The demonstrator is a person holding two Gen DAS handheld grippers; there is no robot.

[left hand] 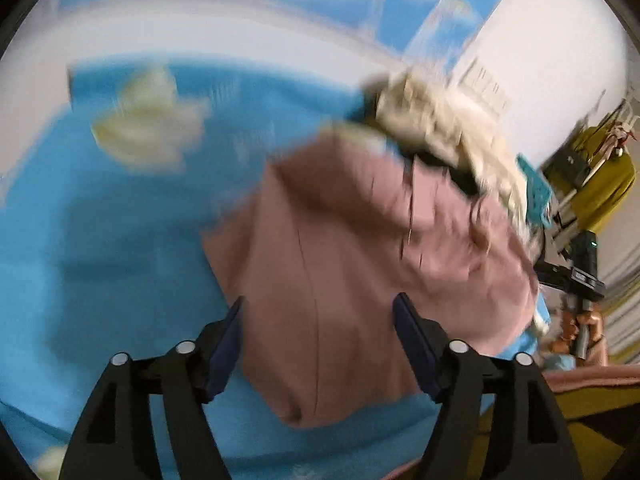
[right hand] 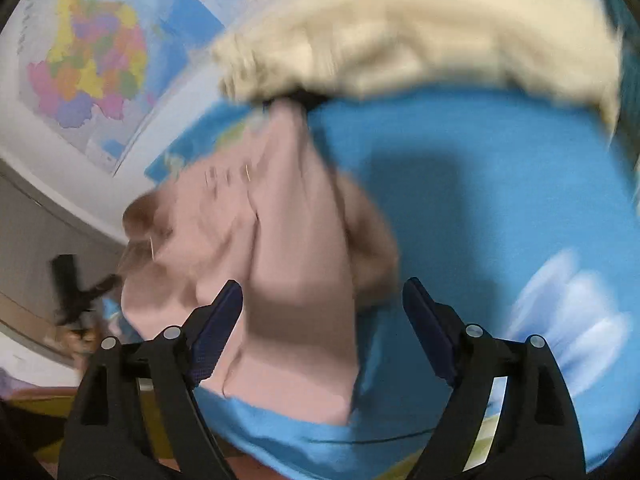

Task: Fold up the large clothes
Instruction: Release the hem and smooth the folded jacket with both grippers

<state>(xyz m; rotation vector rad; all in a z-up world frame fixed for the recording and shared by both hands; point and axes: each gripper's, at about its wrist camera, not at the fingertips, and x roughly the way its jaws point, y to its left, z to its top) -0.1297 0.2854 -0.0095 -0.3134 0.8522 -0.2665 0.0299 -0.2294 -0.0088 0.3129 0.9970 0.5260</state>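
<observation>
A dusty pink garment (left hand: pixel 340 240) lies crumpled and partly folded on a bright blue sheet (left hand: pixel 120 220). Both views are blurred. My left gripper (left hand: pixel 320 300) hovers over the garment's near end, open, its pads apart from the cloth. In the right wrist view the same pink garment (right hand: pixel 288 240) runs away from my right gripper (right hand: pixel 324 284), which is also open above the garment's near edge, with nothing pinched. The blue sheet (right hand: pixel 480 200) fills the right side of that view.
A cream fluffy garment (left hand: pixel 440 128) is heaped behind the pink one, large at the top of the right wrist view (right hand: pixel 420 32). A coloured map (right hand: pixel 88 60) hangs on the wall. A mustard-coloured garment (left hand: pixel 608 184) hangs at the far right.
</observation>
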